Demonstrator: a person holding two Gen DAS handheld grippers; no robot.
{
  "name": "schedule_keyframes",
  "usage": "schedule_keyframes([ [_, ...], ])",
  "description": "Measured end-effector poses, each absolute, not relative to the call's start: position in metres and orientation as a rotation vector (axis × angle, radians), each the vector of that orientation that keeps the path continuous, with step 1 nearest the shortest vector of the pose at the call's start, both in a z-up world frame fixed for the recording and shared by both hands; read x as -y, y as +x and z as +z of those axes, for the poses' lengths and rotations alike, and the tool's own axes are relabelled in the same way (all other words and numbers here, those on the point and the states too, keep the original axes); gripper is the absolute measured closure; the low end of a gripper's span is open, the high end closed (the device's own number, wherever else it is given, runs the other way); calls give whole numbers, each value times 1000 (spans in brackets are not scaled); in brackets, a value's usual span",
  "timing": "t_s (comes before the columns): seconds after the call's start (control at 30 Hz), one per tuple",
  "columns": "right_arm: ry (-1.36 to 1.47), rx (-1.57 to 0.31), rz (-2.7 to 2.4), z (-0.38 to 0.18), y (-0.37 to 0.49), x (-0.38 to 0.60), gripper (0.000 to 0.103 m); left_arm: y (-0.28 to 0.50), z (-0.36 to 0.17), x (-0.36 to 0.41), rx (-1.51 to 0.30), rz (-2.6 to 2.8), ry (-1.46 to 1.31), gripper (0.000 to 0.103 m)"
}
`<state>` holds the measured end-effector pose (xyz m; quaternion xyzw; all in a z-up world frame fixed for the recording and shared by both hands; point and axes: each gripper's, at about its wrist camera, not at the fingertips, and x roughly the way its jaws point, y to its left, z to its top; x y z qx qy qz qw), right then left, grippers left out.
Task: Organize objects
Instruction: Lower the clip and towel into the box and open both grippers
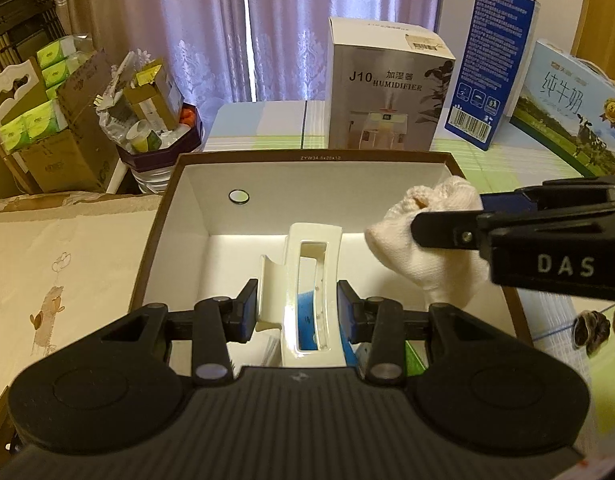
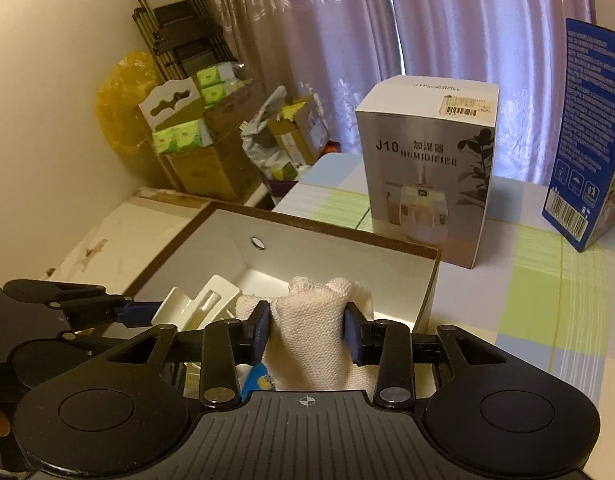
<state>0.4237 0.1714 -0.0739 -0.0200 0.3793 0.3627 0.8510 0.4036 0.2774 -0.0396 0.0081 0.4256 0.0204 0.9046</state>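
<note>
An open brown box with a white inside [image 1: 187, 216] stands on the table; it also shows in the right wrist view [image 2: 227, 240]. My left gripper [image 1: 297, 314] is shut on a large cream hair claw clip [image 1: 309, 280] and holds it over the box. My right gripper [image 2: 307, 330] is shut on a white knitted cloth [image 2: 311, 336] above the box's right part. In the left wrist view the cloth [image 1: 423, 232] and the right gripper [image 1: 447, 234] come in from the right. The clip [image 2: 203, 308] and the left gripper [image 2: 119, 312] show at the left of the right wrist view.
A humidifier box [image 1: 387, 88], a tall blue box [image 1: 491, 68] and a milk carton pack [image 1: 567, 116] stand behind the open box on the checked tablecloth [image 2: 527, 280]. Cardboard boxes with tissue packs [image 1: 39, 120] and a full bin [image 1: 155, 128] sit at the left. Blue and green packets [image 1: 307, 320] lie in the box.
</note>
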Motion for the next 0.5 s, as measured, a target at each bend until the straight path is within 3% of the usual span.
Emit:
schedule_keyframes([
  [0.13,-95,-769,731,-76,426,-174,54,416,-45,-276,-888,32,16,68],
  [0.5,-75,-797,717,-79,432,-158,54,435,-59,-275,-909,14,4,68],
])
